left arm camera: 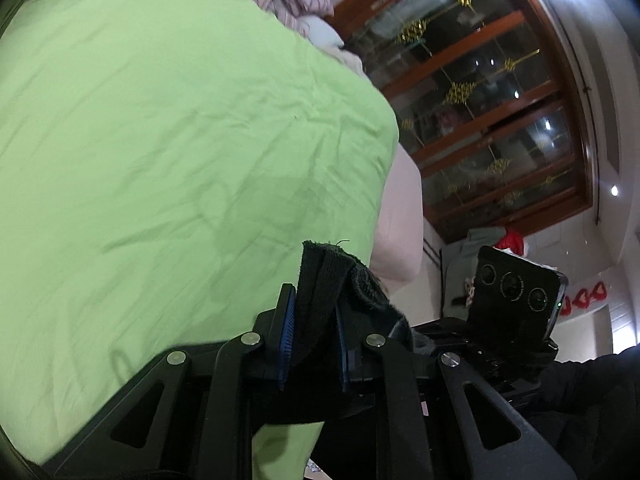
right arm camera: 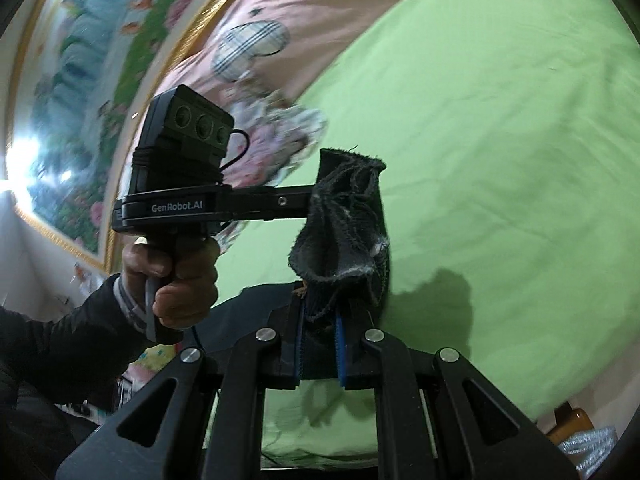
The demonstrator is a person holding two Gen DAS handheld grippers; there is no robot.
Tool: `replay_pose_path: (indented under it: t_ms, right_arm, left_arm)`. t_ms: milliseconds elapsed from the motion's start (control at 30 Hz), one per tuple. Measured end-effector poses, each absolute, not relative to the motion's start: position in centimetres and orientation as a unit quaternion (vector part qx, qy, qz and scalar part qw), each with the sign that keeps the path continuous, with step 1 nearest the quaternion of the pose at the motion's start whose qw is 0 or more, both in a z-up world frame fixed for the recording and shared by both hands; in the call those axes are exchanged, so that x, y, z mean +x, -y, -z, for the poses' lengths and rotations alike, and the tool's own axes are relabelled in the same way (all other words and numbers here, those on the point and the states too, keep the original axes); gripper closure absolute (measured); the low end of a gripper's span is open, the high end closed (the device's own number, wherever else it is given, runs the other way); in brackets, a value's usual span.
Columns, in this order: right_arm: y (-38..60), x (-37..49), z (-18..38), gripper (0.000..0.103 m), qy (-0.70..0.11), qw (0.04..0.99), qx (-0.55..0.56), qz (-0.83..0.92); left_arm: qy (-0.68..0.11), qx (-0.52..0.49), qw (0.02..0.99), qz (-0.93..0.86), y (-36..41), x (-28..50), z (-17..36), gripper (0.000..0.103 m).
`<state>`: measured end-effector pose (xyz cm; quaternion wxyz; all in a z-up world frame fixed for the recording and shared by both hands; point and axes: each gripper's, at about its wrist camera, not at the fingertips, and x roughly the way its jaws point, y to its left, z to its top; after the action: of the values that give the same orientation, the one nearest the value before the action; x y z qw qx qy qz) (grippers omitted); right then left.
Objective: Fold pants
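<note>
Left wrist view shows your left gripper [left arm camera: 312,344] with its fingers [left arm camera: 285,336] closed on a thick fold of the black pants [left arm camera: 328,280], which bunch up between the blue pads and stick out above them. Above the green sheet [left arm camera: 160,120] the pants hang lifted, and just right of them sits the camera block of your right gripper [left arm camera: 516,292]. Past the sheet's far edge lie a pink quilt [left arm camera: 400,220] and a wooden glass cabinet [left arm camera: 480,100].

From the right wrist, your right gripper [right arm camera: 318,344] likewise has its fingers [right arm camera: 342,344] clamped on the pants [right arm camera: 344,220], the frayed cloth bunching above them. Left of the pants, your left hand [right arm camera: 172,272] grips the handle of the left gripper [right arm camera: 304,202], whose tip touches the same cloth over the sheet [right arm camera: 500,140].
</note>
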<state>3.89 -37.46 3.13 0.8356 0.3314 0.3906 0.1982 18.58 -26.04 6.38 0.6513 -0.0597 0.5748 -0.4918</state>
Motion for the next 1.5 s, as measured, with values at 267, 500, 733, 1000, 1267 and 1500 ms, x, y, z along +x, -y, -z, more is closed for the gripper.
replay_pose_path:
  t_ms: [267, 500, 733, 1000, 1267, 1500]
  right_arm:
    - [31.0, 6.0, -3.4, 0.09, -0.411, 0.821, 0.291, -0.269]
    - [26.2, 7.2, -1.1, 0.09, -0.451, 0.799, 0.249, -0.311]
    - [22.1, 8.3, 1.4, 0.09, -0.498, 0.774, 0.204, -0.333]
    - [20.0, 9.2, 4.6, 0.089, -0.54, 0.751, 0.18, -0.333]
    - [18.3, 9.7, 6.1, 0.078, -0.563, 0.748, 0.144, -0.321]
    - [17.0, 9.5, 5.4, 0.053, -0.559, 0.745, 0.129, -0.339]
  left_arm:
    - [-0.555, -0.096, 0.691, 0.453, 18.4, 17.1, -7.8, 0.087]
    - [-0.558, -0.121, 0.716, 0.402, 13.0, 15.6, -6.1, 0.087]
    - [-0.572, -0.148, 0.723, 0.358, 9.4, 13.8, -3.3, 0.087]
    - [-0.592, -0.197, 0.719, 0.306, 6.5, 13.1, 0.8, 0.087]
    - [-0.597, -0.215, 0.725, 0.27, 4.2, 11.2, 2.8, 0.087]
    - [-0.578, -0.257, 0.739, 0.232, 1.9, 9.7, 2.4, 0.083]
